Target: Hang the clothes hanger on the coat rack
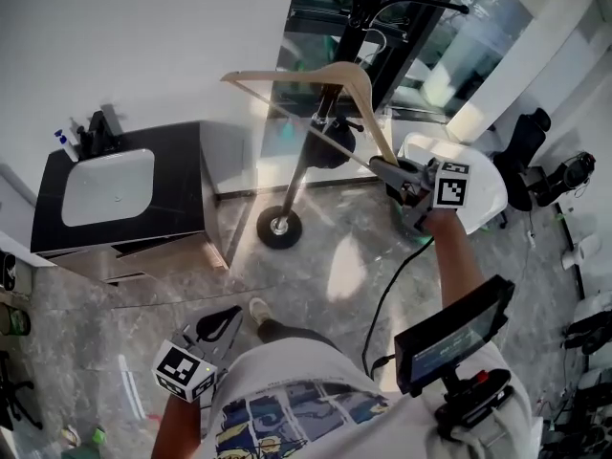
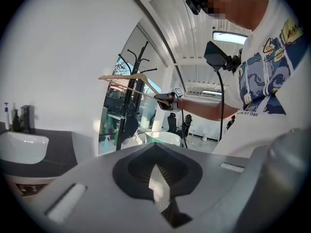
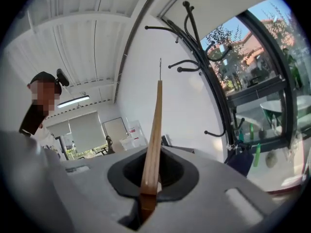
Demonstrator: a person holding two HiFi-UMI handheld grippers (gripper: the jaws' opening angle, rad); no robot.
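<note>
A wooden clothes hanger (image 1: 349, 76) is held up in the air by one end, with my right gripper (image 1: 382, 168) shut on that end. The black coat rack (image 1: 304, 156) stands just behind the hanger, its curved hooks near the window. In the right gripper view the hanger (image 3: 154, 130) runs edge-on up from the jaws, its wire hook just left of and below the rack's hooks (image 3: 194, 28). My left gripper (image 1: 228, 316) hangs low at the bottom left, shut and empty. The left gripper view shows the hanger (image 2: 129, 77) level beside the rack (image 2: 130, 96).
A dark vanity with a white sink (image 1: 115, 189) and bottles stands at the left wall. The rack's round base (image 1: 279, 228) rests on the marble floor. A white tub (image 1: 483, 185) and a black chair (image 1: 521, 151) are at the right, by the large window.
</note>
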